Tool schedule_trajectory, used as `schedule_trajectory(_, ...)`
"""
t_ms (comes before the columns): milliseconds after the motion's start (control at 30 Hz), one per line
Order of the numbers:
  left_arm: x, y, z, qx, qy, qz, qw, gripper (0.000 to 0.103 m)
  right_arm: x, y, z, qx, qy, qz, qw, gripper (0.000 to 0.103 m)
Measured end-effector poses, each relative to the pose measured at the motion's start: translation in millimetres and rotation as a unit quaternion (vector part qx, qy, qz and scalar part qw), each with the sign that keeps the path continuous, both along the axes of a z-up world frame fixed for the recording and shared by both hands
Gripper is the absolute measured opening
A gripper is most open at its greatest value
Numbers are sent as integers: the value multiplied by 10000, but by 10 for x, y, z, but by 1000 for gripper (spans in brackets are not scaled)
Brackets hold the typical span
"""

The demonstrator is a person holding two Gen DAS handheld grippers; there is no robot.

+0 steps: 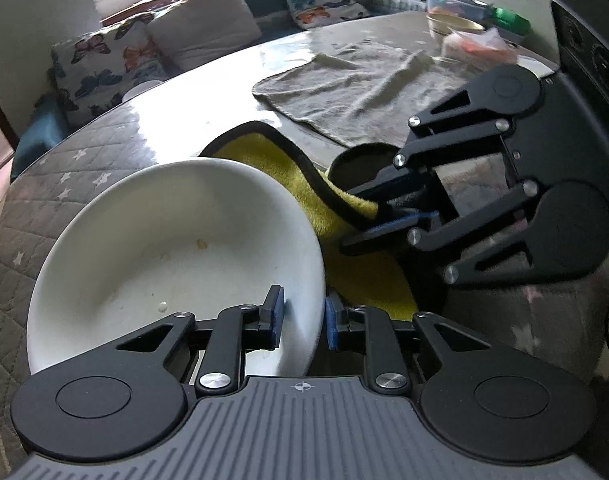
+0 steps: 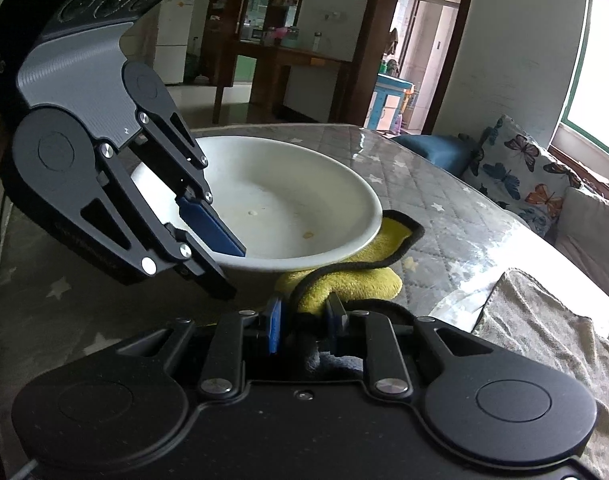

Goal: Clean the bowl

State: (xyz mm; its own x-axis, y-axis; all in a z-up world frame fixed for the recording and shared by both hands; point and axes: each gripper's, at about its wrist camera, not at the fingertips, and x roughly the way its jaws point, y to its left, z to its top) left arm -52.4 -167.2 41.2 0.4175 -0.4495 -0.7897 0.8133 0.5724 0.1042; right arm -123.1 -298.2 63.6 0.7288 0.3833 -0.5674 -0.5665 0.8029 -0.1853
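The left gripper point(image 1: 303, 322) is closed on the rim of the white bowl point(image 1: 164, 256), with one blue pad inside the wall and the other pad outside. The bowl is tilted, so its inside faces the left wrist camera, and a few small food spots point(image 1: 201, 244) are on its inner surface. The right gripper point(image 2: 303, 322) is nearly closed and pinches the black-edged border of the yellow cloth point(image 2: 344, 276). This cloth lies partly under the bowl and comes out beside it toward the right gripper. Bowl and cloth rest on a table point(image 2: 444, 200) covered by a grey quilted cover with white stars. Farther on the table a grey towel point(image 1: 368, 88) lies spread flat, well apart from the bowl. Behind the table is a bench with butterfly-pattern cushions point(image 1: 104, 68).
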Motion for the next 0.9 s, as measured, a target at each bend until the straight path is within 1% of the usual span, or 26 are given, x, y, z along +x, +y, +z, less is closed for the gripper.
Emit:
schedule_trajectory(333,-124,199,10,84,67,-376,9992,22,166,20,6,-35,-81,44,10000,24)
schedule_trajectory(500,-151,281,10,119,128,-470,9987,22,298,-14,1,-70,-120,47,9999,24)
schedule_trajectory(600,-162,282,9,129,128,-430,9989,22,301,-19,0,-79,-116,69,9999,24)
schedule_trajectory(800,-138,206,8,40,188,-119,9997,24,306,-29,-2,-96,-109,115,9998,24)
schedule_trajectory(900,-111,129,9,16,171,-47,9998,25,309,-34,-3,-105,-106,137,9998,24)
